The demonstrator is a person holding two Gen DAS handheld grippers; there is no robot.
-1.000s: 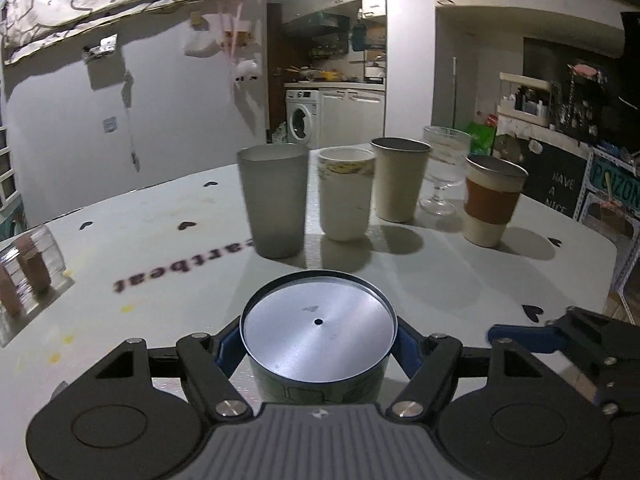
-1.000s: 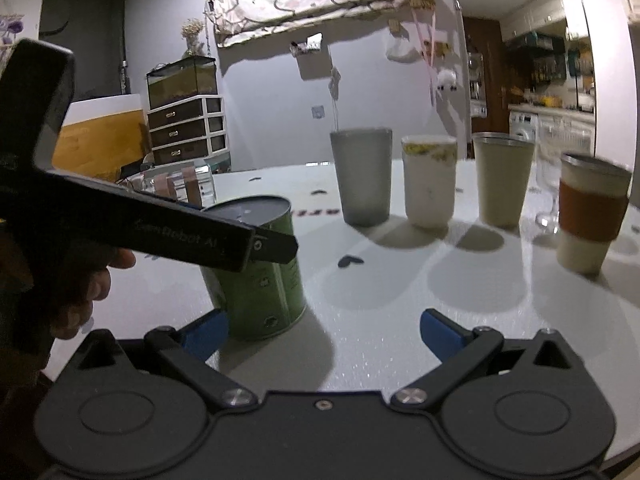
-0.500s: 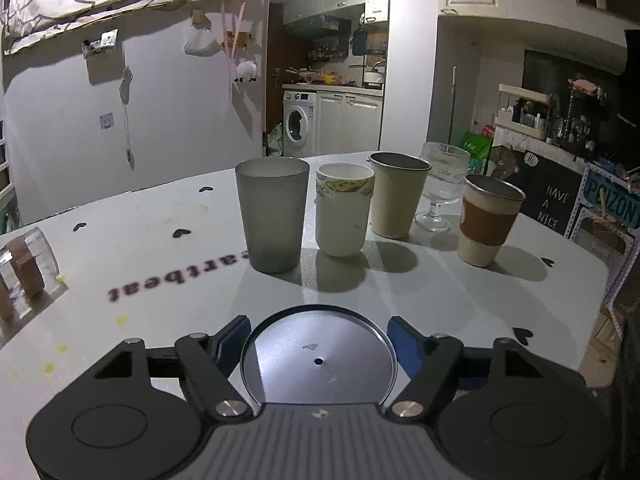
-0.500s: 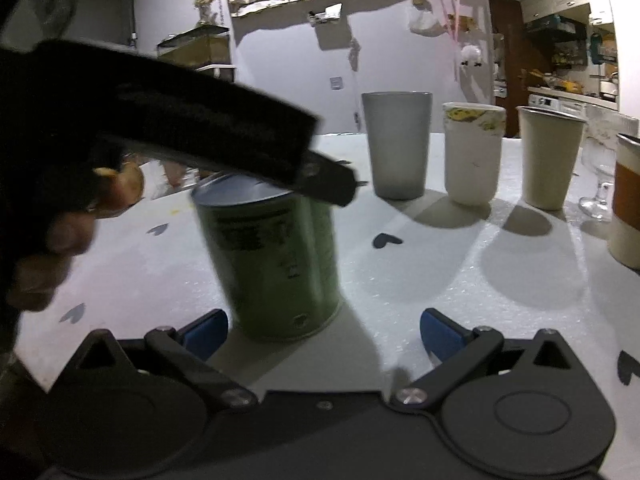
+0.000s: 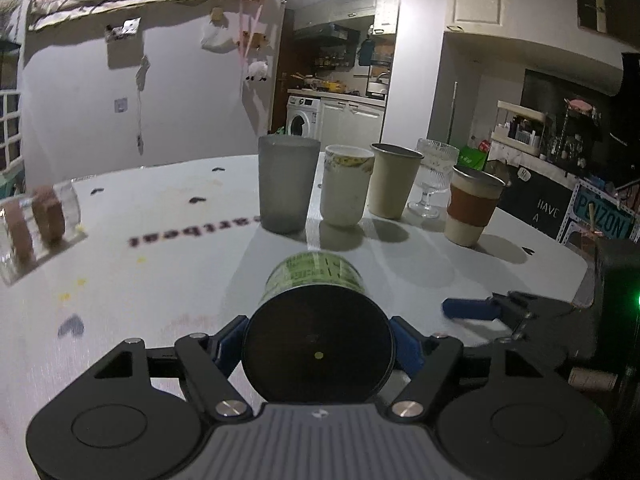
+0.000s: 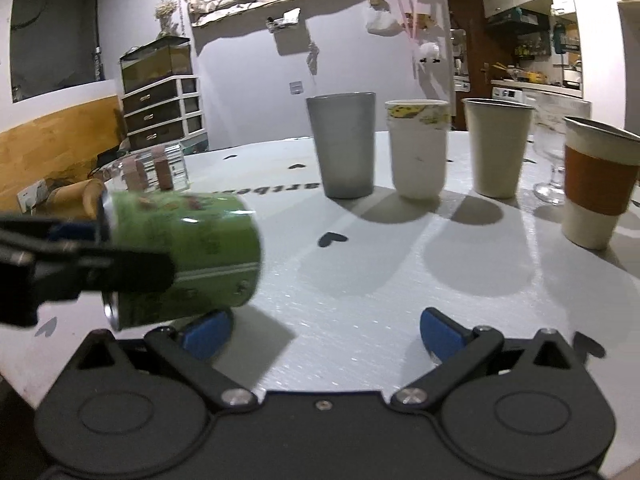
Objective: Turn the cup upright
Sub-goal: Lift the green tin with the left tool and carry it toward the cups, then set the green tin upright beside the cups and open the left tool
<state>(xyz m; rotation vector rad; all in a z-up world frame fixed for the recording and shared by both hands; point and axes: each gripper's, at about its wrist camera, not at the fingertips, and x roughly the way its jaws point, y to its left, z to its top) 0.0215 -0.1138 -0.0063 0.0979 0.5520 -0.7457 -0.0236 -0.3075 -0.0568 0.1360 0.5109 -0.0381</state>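
Note:
My left gripper is shut on a green metal cup and holds it on its side above the white table, its flat base facing the camera. In the right wrist view the same green cup lies horizontal in the air at the left, clamped by the left gripper's dark fingers. My right gripper is open and empty, low over the table, just right of the cup.
A row of upright cups stands further back: grey tumbler, white paper cup, beige cup, stemmed glass, brown-sleeved cup. A clear box sits at the table's left edge.
The left gripper lifted the green cup off the table and tipped it from base-up to lying horizontal. The right gripper stayed open and shifted slightly.

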